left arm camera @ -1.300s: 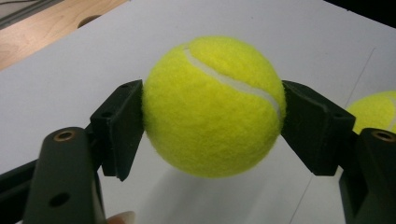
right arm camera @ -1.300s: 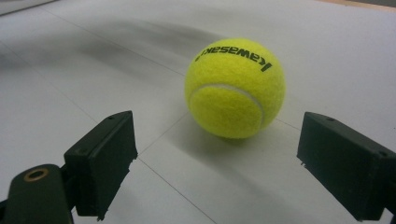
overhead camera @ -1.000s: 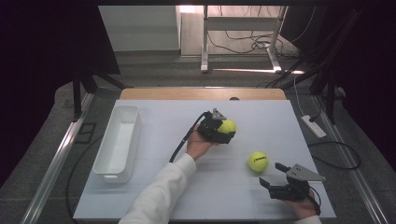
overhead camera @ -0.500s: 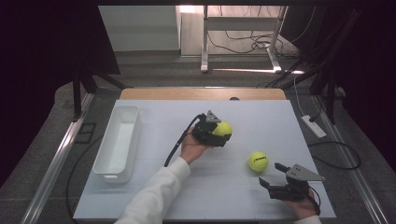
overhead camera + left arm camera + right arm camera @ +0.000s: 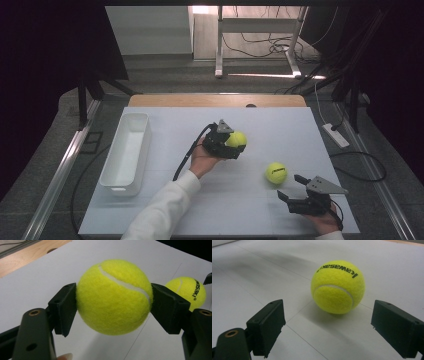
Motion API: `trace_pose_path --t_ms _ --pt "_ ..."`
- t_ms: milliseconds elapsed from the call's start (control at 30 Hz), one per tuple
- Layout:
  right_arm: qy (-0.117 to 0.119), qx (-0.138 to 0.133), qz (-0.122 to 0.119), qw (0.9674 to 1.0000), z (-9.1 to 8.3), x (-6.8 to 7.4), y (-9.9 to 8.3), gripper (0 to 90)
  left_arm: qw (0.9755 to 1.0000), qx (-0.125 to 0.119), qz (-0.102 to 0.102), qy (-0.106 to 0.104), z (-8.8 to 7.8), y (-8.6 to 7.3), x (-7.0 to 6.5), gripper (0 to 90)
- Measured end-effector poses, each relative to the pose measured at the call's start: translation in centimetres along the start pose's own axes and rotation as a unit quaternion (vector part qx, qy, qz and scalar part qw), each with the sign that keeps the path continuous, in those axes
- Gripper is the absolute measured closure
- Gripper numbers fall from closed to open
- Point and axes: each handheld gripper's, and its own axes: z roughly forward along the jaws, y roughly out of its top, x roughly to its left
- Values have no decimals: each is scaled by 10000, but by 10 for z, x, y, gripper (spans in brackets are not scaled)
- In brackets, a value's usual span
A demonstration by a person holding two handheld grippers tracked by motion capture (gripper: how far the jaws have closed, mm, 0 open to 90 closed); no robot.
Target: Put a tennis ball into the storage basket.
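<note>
My left gripper is shut on a yellow tennis ball and holds it a little above the middle of the white table. In the left gripper view both black pads press the sides of this ball. A second tennis ball, printed with black letters, lies on the table to the right; it also appears behind the held one. My right gripper rests near the front right edge, open, with that ball just beyond its jaws.
A white rectangular bin stands along the left side of the table. A wooden strip runs along the far edge. Cables and a power strip lie on the floor to the right.
My left hand has carried the held ball a short way to the left and slightly up. The right gripper and the loose ball have stayed where they were.
</note>
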Motion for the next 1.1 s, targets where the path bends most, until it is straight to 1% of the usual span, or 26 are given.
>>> trace_pose_path --t_ms 200,600,1100 --pt "11 -12 14 10000 0 0 0 116 10000 -50 -70 -6 -4 -4 0 265" --pt "2 -6 4 10000 0 0 0 116 9998 -120 -112 55 -15 -7 1 265" --pt "-15 -2 -6 10000 0 0 0 116 9997 -229 -78 105 -30 -6 2 265"
